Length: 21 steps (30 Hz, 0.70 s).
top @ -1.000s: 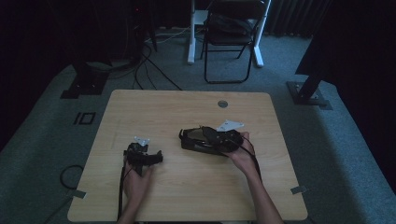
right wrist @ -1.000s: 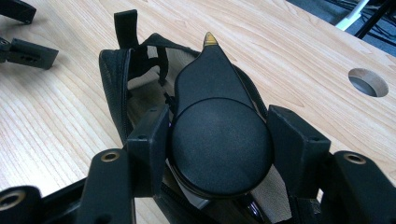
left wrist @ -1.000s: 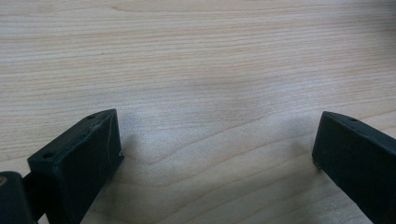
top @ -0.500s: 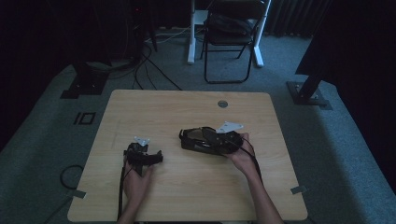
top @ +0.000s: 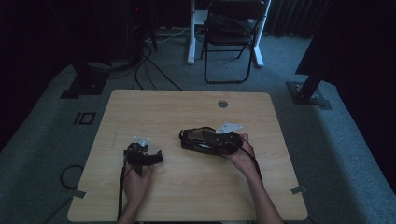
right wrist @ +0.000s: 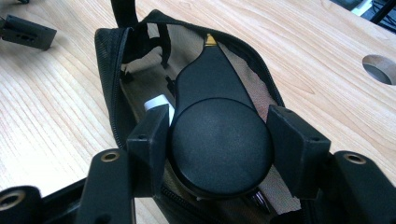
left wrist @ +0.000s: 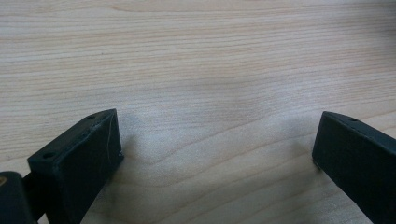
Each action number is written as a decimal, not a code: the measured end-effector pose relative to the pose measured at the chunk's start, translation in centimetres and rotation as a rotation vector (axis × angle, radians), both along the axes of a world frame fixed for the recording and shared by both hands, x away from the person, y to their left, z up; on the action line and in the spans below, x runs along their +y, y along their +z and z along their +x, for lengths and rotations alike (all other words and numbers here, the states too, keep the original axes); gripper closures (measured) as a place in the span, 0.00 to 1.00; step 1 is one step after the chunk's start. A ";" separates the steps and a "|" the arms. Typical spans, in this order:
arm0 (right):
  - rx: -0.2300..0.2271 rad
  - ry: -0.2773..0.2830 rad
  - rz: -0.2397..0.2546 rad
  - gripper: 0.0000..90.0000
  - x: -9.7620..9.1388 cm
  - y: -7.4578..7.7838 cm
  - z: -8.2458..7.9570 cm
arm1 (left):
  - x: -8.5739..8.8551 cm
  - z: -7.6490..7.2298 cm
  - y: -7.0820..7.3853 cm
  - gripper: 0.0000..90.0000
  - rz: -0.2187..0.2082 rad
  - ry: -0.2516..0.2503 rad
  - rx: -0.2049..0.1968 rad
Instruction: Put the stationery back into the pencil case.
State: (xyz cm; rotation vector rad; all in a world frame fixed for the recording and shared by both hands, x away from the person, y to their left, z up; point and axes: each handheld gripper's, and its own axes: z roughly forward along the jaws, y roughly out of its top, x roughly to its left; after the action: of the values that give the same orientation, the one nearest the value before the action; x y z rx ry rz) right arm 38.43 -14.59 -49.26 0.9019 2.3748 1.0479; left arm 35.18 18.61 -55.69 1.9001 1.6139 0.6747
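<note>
In the high view, the left gripper sits in the lower left part of the wooden table, gripped from below by the person's left hand, with its cable trailing down toward the bottom edge of the frame. The left gripper view looks along its two black jaws, which stand wide apart near the lower corners of the frame with nothing but bare wood grain between them. Moving right in the high view, a black zip pouch lies just right of the table's centre, well apart from the left gripper, and its right end meets the right gripper, which the right hand holds from the lower right. A round cable hole lies in the tabletop above the pouch, toward the upper right of the table. In the right gripper view the pouch lies unzipped and open in the middle of the frame, its mouth toward the camera, and a black round-headed tool with a tapering body rests in it, pointing toward the top of the frame. The right gripper has its jaws partly open, one on each side of the tool's round head and close against it; whether the pads actually press on it cannot be told. A white item shows inside the pouch just left of the tool.
</note>
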 end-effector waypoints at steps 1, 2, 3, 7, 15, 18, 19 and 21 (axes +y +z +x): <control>0.000 0.000 0.000 0.46 0.0 0.0 0.0 | 0.0 0.0 0.0 0.02 0.000 0.000 0.000; 0.003 0.000 -0.002 0.46 0.0 0.0 0.0 | 0.0 0.0 0.0 0.02 -0.001 0.000 -0.001; 0.006 -0.002 -0.001 0.46 0.0 -0.1 0.0 | 0.0 0.0 0.0 0.02 0.000 0.000 0.000; 0.013 -0.004 -0.003 0.46 0.2 -0.3 0.2 | 0.0 0.0 0.0 0.02 0.000 0.000 -0.001; 0.029 -0.002 -0.008 0.46 0.5 -0.7 0.4 | 0.0 0.0 0.0 0.02 0.000 0.000 -0.001; 0.034 -0.009 -0.002 0.46 0.5 -0.8 0.6 | 0.0 0.0 0.0 0.02 -0.001 0.000 -0.001; 0.035 -0.012 -0.002 0.46 0.5 -0.8 0.6 | 0.0 0.0 0.0 0.02 -0.002 0.002 -0.002; 0.040 -0.013 -0.003 0.46 0.5 -0.9 0.7 | 0.0 0.0 0.0 0.02 -0.002 0.002 -0.002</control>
State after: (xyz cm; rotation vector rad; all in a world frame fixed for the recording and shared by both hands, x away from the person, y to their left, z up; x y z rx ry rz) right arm 39.14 -14.06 -50.11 0.9444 2.3993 1.0310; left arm 35.19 18.59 -55.71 1.8957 1.6144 0.6753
